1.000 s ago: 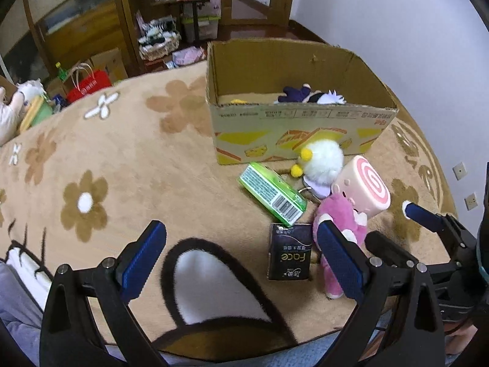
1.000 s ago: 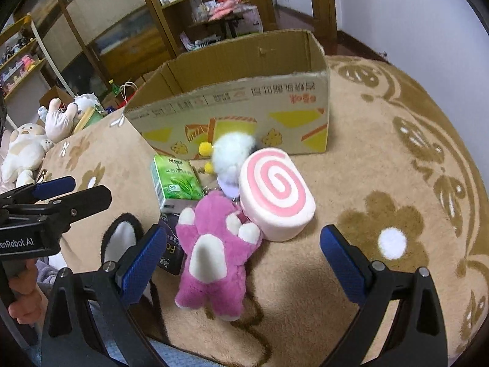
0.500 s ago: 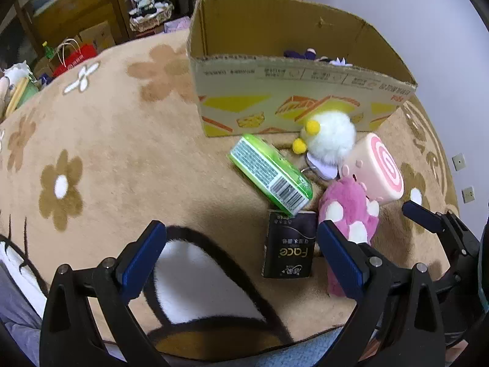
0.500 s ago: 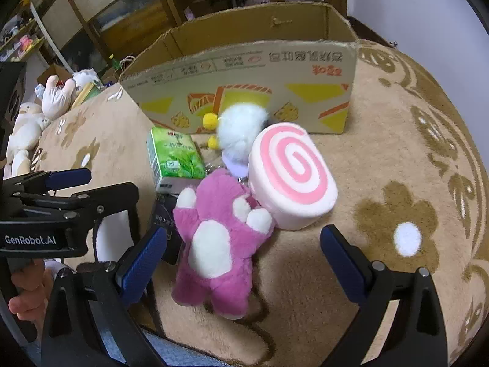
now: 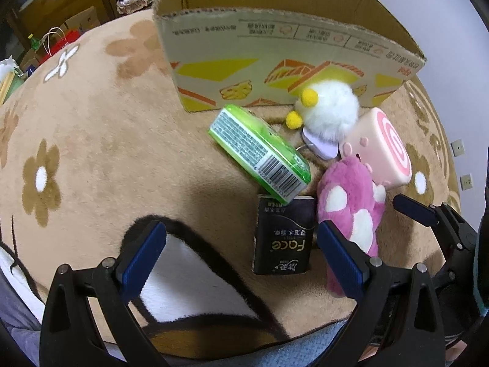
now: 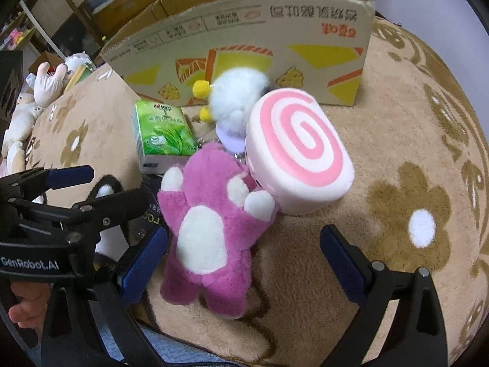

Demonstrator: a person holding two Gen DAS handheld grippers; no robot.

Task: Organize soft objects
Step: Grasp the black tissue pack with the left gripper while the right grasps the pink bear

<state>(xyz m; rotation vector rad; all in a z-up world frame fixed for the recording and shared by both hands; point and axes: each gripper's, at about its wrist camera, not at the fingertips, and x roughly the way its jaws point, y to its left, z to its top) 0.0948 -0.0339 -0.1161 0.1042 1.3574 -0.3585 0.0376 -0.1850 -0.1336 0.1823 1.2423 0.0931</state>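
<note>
Beige plush rug (image 5: 91, 140) with brown flowers underneath everything, wooden shelving dim behind; lying face-down on it, a magenta plush bear (image 6: 211, 223), white paw pads up, feet toward the camera, head against a pink-swirl roll cushion (image 6: 298, 150); likely dumped here in a loose heap for sorting, since all pieces touch or overlap just in front of the cardboard box (image 6: 244, 30). Behind bear and cushion, a white pompom chick keychain (image 6: 238, 101) with yellow tufts, close to the box wall; left of the bear, a green tissue pack (image 5: 259, 150) with one end propped on a black tissue pack (image 5: 282, 238), both flat and probably also meant for the box.

Right gripper (image 6: 244, 257) spread wide and empty, low over the rug, straddling the bear's lower body, left finger just beside its flank, right finger well clear on bare rug; seemingly lined up for a squeeze across the soft torso. Left gripper (image 5: 241, 257) likewise spread and empty, just beside the right one, black pack near its right finger, bear just outside it; apparently waiting its turn.
</note>
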